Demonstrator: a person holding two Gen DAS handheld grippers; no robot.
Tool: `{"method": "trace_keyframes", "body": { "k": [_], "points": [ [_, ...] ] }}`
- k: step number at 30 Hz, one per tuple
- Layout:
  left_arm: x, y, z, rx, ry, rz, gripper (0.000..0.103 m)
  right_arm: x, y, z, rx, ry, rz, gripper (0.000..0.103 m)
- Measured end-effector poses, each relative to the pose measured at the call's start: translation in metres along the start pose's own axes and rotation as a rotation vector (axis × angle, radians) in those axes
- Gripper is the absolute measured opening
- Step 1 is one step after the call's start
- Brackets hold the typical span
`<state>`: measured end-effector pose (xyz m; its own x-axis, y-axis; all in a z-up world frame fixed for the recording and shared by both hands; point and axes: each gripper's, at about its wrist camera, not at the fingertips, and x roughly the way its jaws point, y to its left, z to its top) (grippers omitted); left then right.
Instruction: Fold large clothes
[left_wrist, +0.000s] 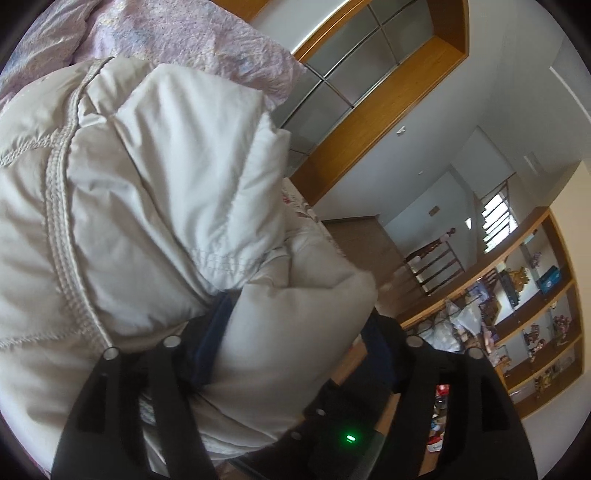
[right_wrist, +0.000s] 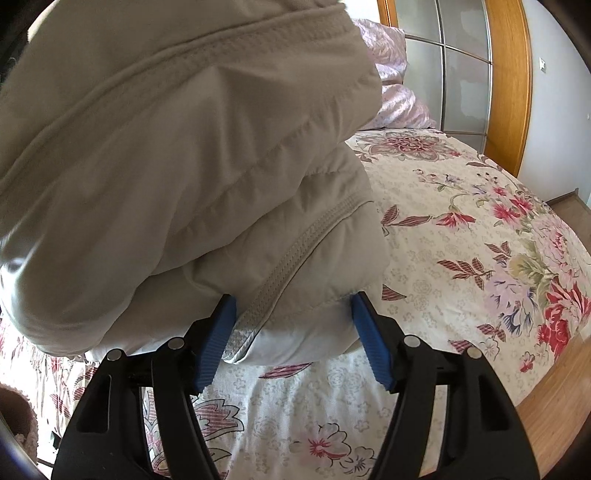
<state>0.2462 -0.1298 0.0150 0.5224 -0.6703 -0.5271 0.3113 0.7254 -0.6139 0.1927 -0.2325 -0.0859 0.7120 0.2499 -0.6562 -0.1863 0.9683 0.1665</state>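
Observation:
A cream puffer jacket (left_wrist: 155, 192) with a stitched zipper band fills most of the left wrist view. A thick lobe of it lies between the fingers of my left gripper (left_wrist: 295, 347). It rests against the left pad and slopes away from the right pad, so this gripper is open around it. In the right wrist view the folded jacket (right_wrist: 177, 158) sits low over a floral bedspread (right_wrist: 461, 236). My right gripper (right_wrist: 293, 332) has both blue pads (right_wrist: 218, 332) pressed on the zipper hem.
A crumpled pink quilt (left_wrist: 177, 29) and pillow (right_wrist: 399, 99) lie at the head of the bed. Behind them is a wood-framed panel (right_wrist: 506, 74). Wooden floor (right_wrist: 554, 398) runs along the right side of the bed. Cluttered shelves (left_wrist: 532, 317) line the far wall.

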Motion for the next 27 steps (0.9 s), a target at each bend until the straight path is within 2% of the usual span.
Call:
{"method": "trace_keyframes", "body": {
  "k": [5,8,11,14,21,23,27],
  "points": [
    [-0.028,0.003,0.000,-0.013,-0.026,-0.048,0.074,0.000,0.000,0.000,-0.003,0.001,-0.006,0.066],
    [-0.046,0.005,-0.002,-0.010,-0.054,-0.026,0.075,0.001,0.000,0.001,-0.003,0.001,-0.011,0.066],
    [-0.062,0.007,-0.004,0.002,-0.081,0.031,0.075,0.001,0.000,0.001,-0.003,0.004,-0.013,0.067],
    [-0.078,0.016,-0.010,0.015,-0.106,0.123,0.075,0.002,0.000,0.002,-0.004,0.004,-0.015,0.067],
    [-0.114,0.043,-0.029,0.081,-0.188,0.383,0.075,0.002,0.000,0.002,-0.001,0.004,-0.021,0.068],
    [-0.118,0.049,-0.032,0.085,-0.195,0.425,0.075,0.002,0.001,0.002,-0.001,0.004,-0.024,0.068],
    [-0.117,0.059,-0.034,0.085,-0.187,0.459,0.075,0.002,0.001,0.002,0.001,0.006,-0.027,0.068]
  ]
}}
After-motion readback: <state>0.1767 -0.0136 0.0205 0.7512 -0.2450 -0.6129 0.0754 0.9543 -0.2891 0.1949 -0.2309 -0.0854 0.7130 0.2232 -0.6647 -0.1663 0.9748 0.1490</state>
